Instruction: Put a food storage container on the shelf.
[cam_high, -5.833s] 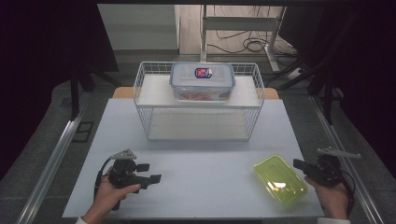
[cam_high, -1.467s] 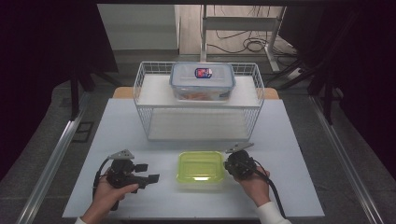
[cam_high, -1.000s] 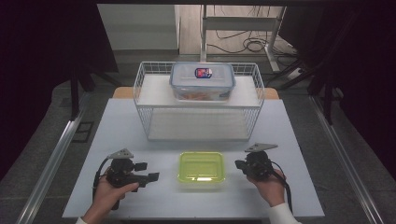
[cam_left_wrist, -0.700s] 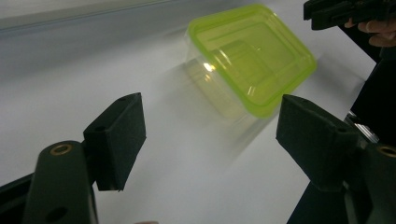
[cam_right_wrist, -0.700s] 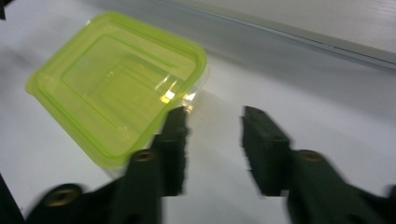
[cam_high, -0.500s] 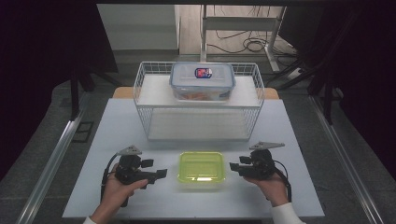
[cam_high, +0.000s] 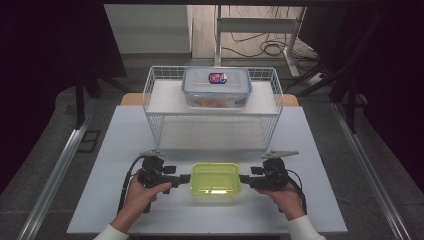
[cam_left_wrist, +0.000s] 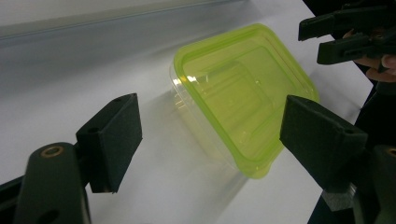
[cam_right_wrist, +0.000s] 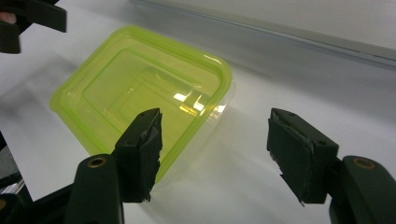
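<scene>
- On the white counter (cam_high: 125, 200), near its front edge: green-lidded tub (cam_high: 215, 179), flat, between both tools
- L tool (cam_high: 184, 177): jaws spread, nothing pinched; tips just beside tub's left edge
- R tool (cam_high: 245, 178): jaws have just been opening, now spread, nothing between them; just beside tub's right edge
- Wire basket (cam_high: 155, 115) behind, w/ blue-lidded box (cam_high: 216, 86) on top

White table with a box and a basket

The table (cam_high: 125, 145) carries a green-lidded plastic box (cam_high: 216, 179) near its front edge and a white wire basket (cam_high: 212, 131) at the back.
</scene>
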